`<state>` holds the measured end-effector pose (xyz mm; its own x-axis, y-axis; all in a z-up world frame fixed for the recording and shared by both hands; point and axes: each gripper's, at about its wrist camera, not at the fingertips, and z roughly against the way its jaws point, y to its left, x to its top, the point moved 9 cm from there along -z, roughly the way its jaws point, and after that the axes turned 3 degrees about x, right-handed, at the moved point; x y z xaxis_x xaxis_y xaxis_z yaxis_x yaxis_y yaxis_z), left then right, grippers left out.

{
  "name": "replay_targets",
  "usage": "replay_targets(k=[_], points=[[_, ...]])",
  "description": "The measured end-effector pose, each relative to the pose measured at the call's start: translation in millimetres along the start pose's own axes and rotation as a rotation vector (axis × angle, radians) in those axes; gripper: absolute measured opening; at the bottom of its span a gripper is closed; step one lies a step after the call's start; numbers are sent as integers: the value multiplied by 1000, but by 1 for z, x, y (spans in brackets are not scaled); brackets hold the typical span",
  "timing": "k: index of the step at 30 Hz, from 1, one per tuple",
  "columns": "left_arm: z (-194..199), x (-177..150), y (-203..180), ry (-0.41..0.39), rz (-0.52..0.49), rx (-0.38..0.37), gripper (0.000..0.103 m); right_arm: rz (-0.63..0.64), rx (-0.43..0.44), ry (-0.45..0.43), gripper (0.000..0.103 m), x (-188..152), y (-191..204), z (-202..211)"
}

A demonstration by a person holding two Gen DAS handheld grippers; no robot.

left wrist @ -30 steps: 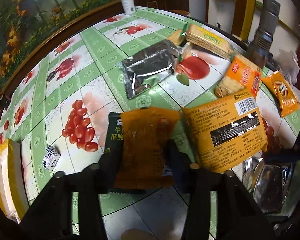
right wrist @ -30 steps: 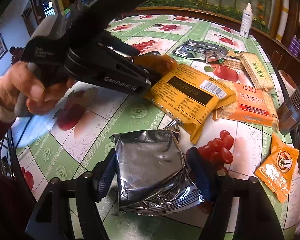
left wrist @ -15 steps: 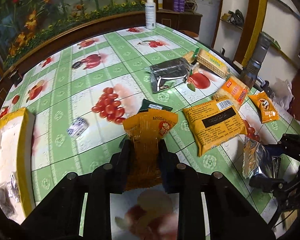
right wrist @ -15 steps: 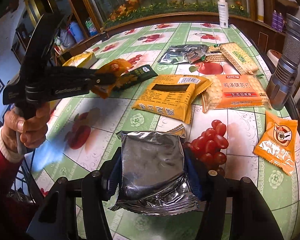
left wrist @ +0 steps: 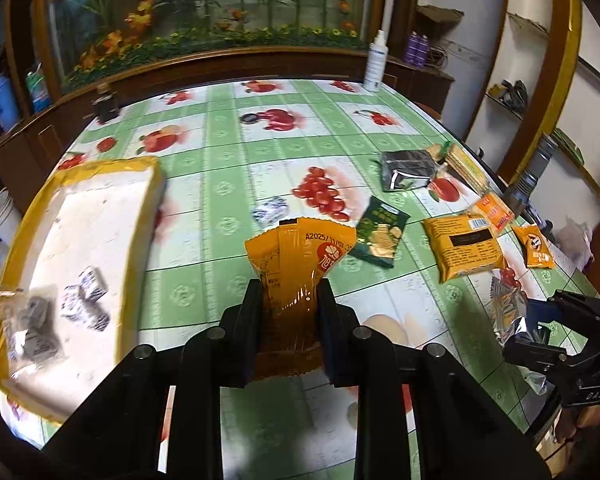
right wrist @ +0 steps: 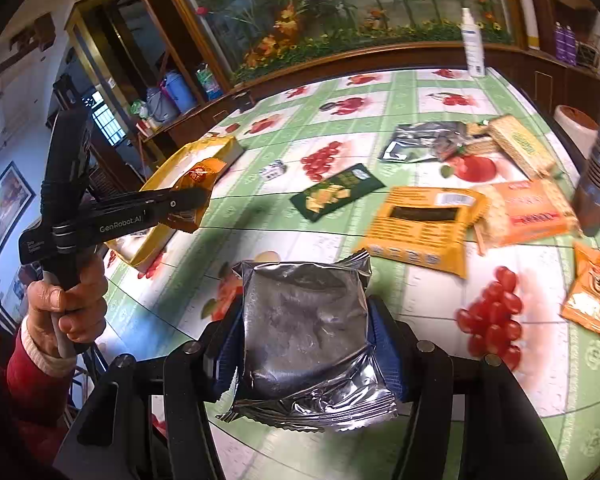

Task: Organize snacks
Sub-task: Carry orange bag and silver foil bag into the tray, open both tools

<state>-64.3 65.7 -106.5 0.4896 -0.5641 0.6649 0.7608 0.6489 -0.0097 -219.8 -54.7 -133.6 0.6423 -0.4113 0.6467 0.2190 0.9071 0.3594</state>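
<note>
My left gripper (left wrist: pixel 287 300) is shut on an orange snack packet (left wrist: pixel 298 256) and holds it above the table; it also shows in the right wrist view (right wrist: pixel 198 190), near the box. My right gripper (right wrist: pixel 306 320) is shut on a silver foil packet (right wrist: pixel 306 332), lifted over the table's near edge. A white foam box with a yellow rim (left wrist: pixel 76 216) sits at the left and holds several small wrapped snacks (left wrist: pixel 86 300). On the table lie a dark green packet (left wrist: pixel 380 236), a yellow packet (left wrist: pixel 466 246), another silver packet (left wrist: pixel 410 168) and orange cracker packs (right wrist: pixel 534 210).
A small orange packet (right wrist: pixel 598 296) lies at the right edge. A small blue-white sweet (left wrist: pixel 270 210) lies mid-table. A metal flask (right wrist: pixel 598 168) stands at the right, a white spray bottle (left wrist: pixel 374 62) at the back. A wooden ledge runs behind the table.
My left gripper lifted the orange packet off the dark green packet and swung left toward the foam box. My right gripper rose with the silver packet.
</note>
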Motion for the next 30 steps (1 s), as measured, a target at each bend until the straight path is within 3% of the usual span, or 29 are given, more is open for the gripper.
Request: replay_targets(k=[30], points=[[37,-29,149,-43,236,175,23,162,260,1,59,69,164,-96]])
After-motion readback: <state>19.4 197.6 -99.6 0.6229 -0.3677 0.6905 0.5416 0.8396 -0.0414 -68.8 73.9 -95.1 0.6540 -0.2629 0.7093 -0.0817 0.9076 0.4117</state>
